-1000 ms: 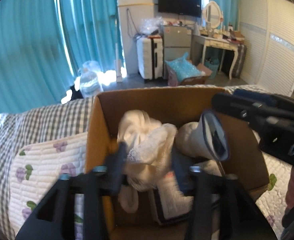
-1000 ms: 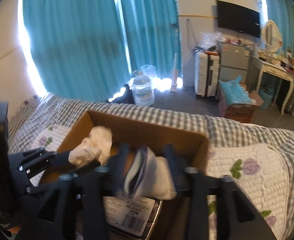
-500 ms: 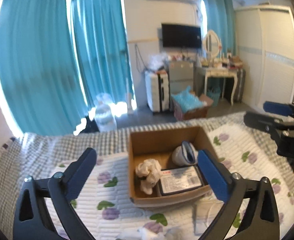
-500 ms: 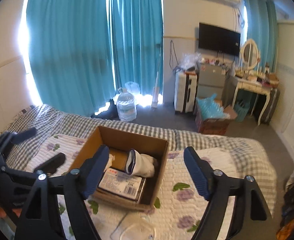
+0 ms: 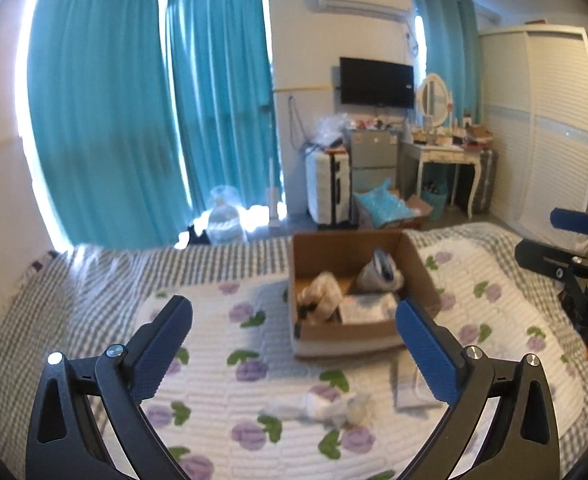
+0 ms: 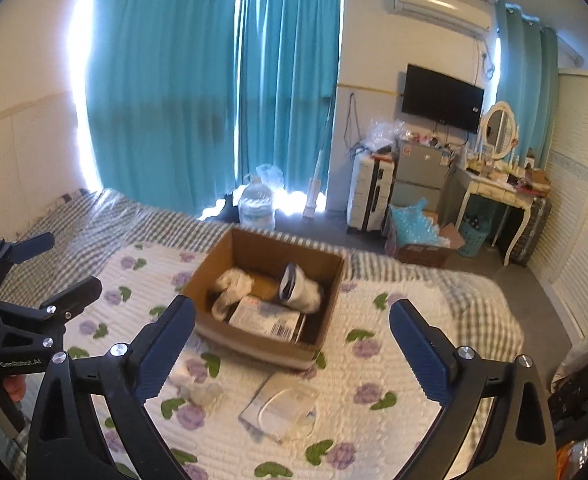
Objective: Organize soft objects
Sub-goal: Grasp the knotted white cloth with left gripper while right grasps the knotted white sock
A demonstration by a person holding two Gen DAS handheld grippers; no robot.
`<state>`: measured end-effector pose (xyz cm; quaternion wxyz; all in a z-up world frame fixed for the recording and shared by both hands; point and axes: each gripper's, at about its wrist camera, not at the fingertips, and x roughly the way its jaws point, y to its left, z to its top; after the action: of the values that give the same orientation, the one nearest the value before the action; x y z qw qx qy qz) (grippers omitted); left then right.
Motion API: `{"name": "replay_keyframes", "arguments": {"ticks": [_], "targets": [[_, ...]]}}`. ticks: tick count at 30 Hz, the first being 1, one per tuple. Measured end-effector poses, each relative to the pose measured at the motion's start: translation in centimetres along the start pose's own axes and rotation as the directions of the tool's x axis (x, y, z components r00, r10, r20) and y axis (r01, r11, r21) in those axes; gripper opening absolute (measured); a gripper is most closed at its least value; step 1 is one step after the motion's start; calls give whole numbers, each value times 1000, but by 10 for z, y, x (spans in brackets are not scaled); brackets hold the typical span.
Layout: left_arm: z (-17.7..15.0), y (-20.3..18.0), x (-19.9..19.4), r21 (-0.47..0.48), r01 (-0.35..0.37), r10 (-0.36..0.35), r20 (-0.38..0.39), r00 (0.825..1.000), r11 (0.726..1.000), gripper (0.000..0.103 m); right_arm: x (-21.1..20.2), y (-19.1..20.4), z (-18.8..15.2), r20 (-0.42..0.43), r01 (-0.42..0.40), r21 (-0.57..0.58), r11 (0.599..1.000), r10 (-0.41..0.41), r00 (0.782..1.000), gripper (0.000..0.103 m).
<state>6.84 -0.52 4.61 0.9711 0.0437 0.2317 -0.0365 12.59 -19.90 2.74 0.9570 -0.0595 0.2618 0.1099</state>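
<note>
A brown cardboard box (image 5: 422, 276) (image 6: 326, 320) sits on the flowered quilt. Inside lie a cream bundled cloth (image 5: 320, 294) (image 6: 230, 286), a white rolled item with a dark end (image 5: 380, 272) (image 6: 300, 286) and a flat labelled packet (image 5: 368, 308) (image 6: 270, 318). A crumpled white soft item (image 5: 322, 406) (image 6: 202, 390) and a clear flat packet (image 5: 412, 384) (image 6: 282, 404) lie on the quilt in front of the box. My left gripper (image 5: 294, 344) is open and empty, held back above the quilt. My right gripper (image 6: 292, 348) is open and empty, also pulled back.
The bed (image 6: 474, 292) has a grey checked cover at its far side. Beyond it stand a water jug (image 6: 258, 204), a white suitcase (image 6: 368, 192), a dressing table (image 6: 494, 184) and teal curtains (image 6: 174, 80). A white wardrobe (image 5: 550, 120) is at the right.
Both grippers let go of the cream cloth and the white roll inside the box, opened wide, and pulled up and back away from the box.
</note>
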Motion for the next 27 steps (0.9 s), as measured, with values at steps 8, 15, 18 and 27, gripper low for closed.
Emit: {"name": "replay_keyframes", "arguments": {"ticks": [8, 15, 18, 27], "targets": [[-52, 6, 49, -4, -6, 5, -95, 995, 1000, 103, 84, 25, -52, -121, -53, -18, 998, 50, 991, 98], [-98, 11, 110, 2, -39, 38, -175, 984, 999, 102, 161, 35, -93, -206, -61, -41, 997, 51, 977, 98], [-120, 11, 132, 1, -27, 26, -241, 970, 1000, 102, 182, 33, -108, -230, -67, -33, 997, 58, 972, 98], [-159, -1, 164, 4, -7, 8, -366, 930, 1000, 97, 196, 32, -130, -271, -80, -6, 997, 75, 960, 98]]}}
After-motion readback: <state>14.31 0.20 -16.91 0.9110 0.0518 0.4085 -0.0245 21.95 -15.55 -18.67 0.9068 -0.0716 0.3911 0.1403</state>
